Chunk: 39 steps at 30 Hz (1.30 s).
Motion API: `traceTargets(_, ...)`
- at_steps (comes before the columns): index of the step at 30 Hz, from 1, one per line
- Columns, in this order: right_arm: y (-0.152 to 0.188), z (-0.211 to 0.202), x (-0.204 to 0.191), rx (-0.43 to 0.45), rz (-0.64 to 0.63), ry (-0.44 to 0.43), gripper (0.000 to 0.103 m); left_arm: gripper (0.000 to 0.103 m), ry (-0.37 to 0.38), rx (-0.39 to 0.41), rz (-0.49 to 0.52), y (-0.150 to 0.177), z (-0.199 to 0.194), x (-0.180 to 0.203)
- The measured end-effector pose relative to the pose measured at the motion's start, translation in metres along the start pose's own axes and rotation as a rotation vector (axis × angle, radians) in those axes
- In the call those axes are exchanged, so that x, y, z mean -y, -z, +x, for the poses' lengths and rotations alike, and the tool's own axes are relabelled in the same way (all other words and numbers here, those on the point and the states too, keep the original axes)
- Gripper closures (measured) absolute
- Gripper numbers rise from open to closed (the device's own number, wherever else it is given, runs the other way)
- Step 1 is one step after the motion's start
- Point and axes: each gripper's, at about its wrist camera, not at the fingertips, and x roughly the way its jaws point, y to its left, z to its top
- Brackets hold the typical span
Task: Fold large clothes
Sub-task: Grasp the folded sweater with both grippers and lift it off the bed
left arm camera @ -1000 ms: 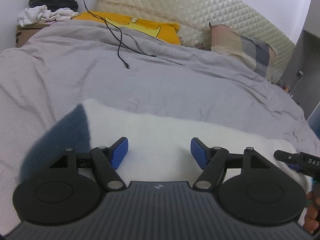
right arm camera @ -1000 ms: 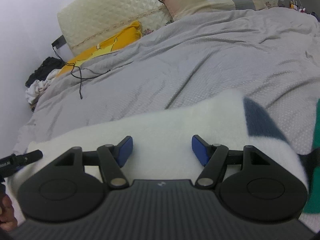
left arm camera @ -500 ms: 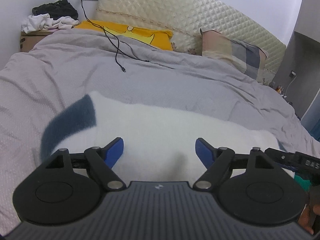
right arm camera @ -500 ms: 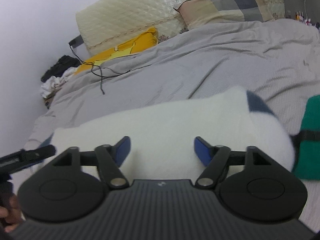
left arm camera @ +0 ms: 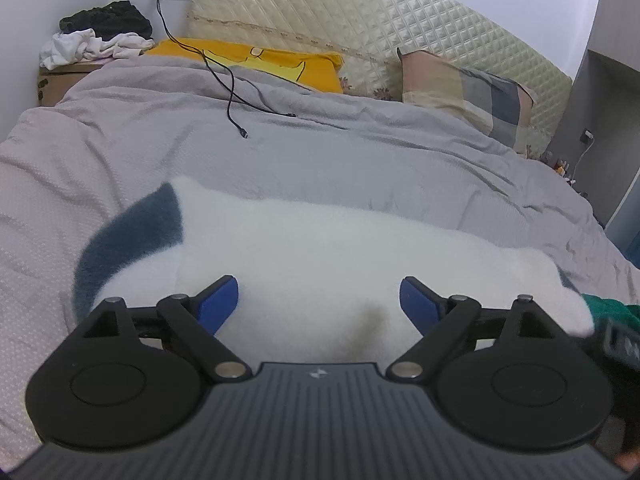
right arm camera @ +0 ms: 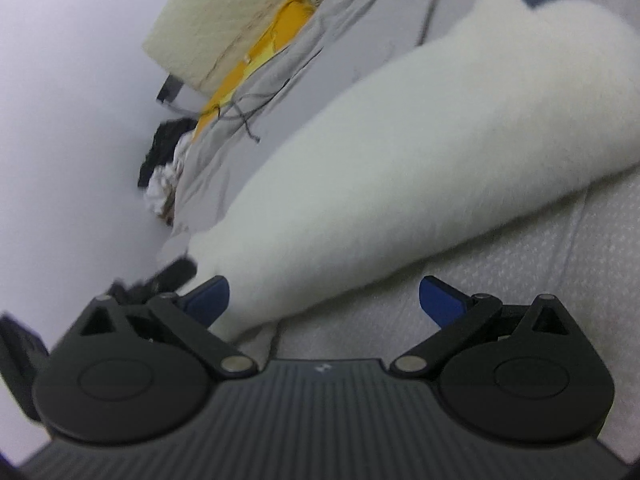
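Note:
A fluffy white garment [left arm camera: 320, 252] with a dark blue band [left arm camera: 132, 236] at its left end lies folded on the grey bedspread [left arm camera: 280, 144]. My left gripper [left arm camera: 319, 300] hovers over its near edge, jaws opening, blue pads apart and not pressing the fabric. In the tilted, blurred right wrist view the same white garment [right arm camera: 420, 152] stretches away. My right gripper [right arm camera: 324, 300] is opening wide; its left pad [right arm camera: 208, 298] sits at the garment's near end, its right pad over bare bedspread [right arm camera: 520, 252]. A green piece [left arm camera: 612, 308] shows at the garment's right end.
A black cable [left arm camera: 236, 92] trails across the bedspread from a wall socket. A yellow pillow [left arm camera: 256, 60] and a checked pillow [left arm camera: 468, 92] lean on the quilted headboard [left arm camera: 360, 28]. Clothes [left arm camera: 96, 36] are piled on a box at the far left.
Both grippers have spread their pads wider. The left one drew back, showing more of the garment. The right one rolled and sank, so its view is tilted and its right pad is off the garment.

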Motion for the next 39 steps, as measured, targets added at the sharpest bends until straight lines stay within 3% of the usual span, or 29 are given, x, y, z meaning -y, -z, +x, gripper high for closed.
traceTargets(4, -0.014, 0.013, 0.016, 0.033, 0.105, -0.011, 0.000, 0.011, 0.012, -0.008, 0.002, -0.002, 0.001, 0.001)
traceTargets(8, -0.023, 0.019, 0.033, 0.059, 0.203, -0.021, 0.000, 0.011, 0.150, -0.040, -0.085, -0.003, -0.004, -0.002)
traceTargets(12, -0.029, 0.013, 0.042, 0.098, 0.290, -0.095, 0.000, 0.011, 0.323, -0.150, -0.256, 0.002, 0.011, -0.019)
traceTargets(18, -0.029, 0.005, 0.043, 0.129, 0.298, -0.125, 0.000, 0.010, 0.433, -0.295, -0.564, 0.020, 0.051, -0.056)
traceTargets(20, -0.031, 0.005, 0.043, 0.138, 0.308, -0.144, 0.000, 0.010, 0.436, -0.341, -0.662, 0.029, 0.062, -0.068)
traceTargets(24, -0.034, 0.002, 0.044, 0.151, 0.309, -0.163, 0.000, 0.010, 0.412, -0.358, -0.734, 0.038, 0.071, -0.080)
traceTargets(27, -0.032, 0.002, 0.043, 0.145, 0.283, -0.140, 0.000, 0.010, 0.391, -0.311, -0.796, 0.040, 0.073, -0.094)
traceTargets(30, -0.033, 0.002, 0.040, 0.139, 0.254, -0.115, 0.000, 0.011, 0.273, -0.227, -0.815, 0.037, 0.072, -0.113)
traceTargets(33, -0.034, 0.002, 0.035, 0.139, 0.214, -0.084, 0.000, 0.011, 0.298, -0.223, -0.861, 0.040, 0.079, -0.123)
traceTargets(39, -0.031, 0.002, 0.024, 0.144, 0.114, -0.031, 0.000, 0.015, 0.258, -0.173, -0.818, 0.028, 0.087, -0.114)
